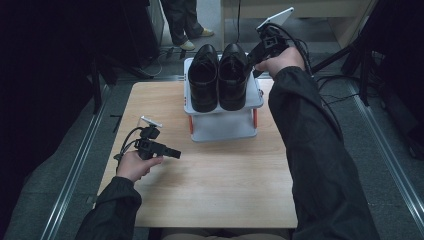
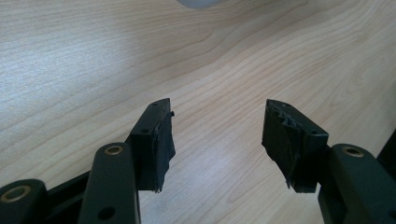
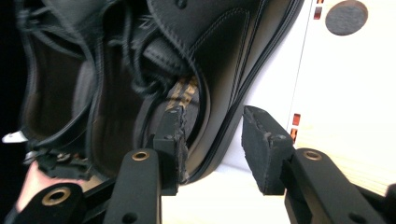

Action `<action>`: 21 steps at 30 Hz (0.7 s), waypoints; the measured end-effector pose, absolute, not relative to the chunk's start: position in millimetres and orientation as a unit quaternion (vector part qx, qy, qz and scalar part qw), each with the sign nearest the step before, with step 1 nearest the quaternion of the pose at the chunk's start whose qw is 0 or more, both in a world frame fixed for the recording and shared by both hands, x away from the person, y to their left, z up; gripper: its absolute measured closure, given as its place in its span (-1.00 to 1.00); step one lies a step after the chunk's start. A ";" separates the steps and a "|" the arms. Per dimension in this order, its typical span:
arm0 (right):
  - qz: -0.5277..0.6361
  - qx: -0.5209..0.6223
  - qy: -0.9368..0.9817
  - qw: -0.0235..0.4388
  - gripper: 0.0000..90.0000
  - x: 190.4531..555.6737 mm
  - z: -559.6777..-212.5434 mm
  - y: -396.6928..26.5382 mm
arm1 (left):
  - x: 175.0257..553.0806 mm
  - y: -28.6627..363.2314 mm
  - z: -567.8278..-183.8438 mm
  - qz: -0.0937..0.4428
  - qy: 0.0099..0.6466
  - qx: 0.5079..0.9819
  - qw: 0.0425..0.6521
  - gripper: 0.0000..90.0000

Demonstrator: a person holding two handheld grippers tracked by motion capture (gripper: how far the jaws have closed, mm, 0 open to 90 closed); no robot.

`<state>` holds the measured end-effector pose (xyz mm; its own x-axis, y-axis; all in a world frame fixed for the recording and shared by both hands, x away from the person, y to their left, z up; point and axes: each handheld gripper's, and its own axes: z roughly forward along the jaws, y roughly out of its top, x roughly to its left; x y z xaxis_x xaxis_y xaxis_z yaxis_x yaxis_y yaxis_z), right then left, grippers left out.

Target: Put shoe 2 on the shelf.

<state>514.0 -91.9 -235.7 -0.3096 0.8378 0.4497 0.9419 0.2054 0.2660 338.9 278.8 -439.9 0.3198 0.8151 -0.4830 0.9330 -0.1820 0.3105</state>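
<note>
Two black shoes sit side by side on top of a small white rack (image 1: pixel 252 97) at the table's (image 1: pixel 210 185) far edge. The right gripper (image 1: pixel 251 61) is at the right shoe (image 1: pixel 233 82), jaws spread with the shoe's side wall between them, pads not pressing; this looks like the release after placing. Next it should back away without dragging the shoe. Both the right and left shoe (image 1: pixel 203 84) run lengthwise, toes toward the person, heels away. The left gripper (image 1: pixel 176 153) hovers spread near the table's left edge, empty.
</note>
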 end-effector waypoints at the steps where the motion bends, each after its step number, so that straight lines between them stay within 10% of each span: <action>1: -0.254 -0.573 -0.773 0.100 0.35 510.1 -231.0 -96.9 | 339.1 278.7 -440.0 -0.105 0.574 0.762 0.282 -0.06; 21: -0.284 -0.554 -0.776 0.105 0.25 482.0 -262.2 -150.7 | 341.6 279.5 -441.6 -0.100 0.577 0.762 0.275 -0.07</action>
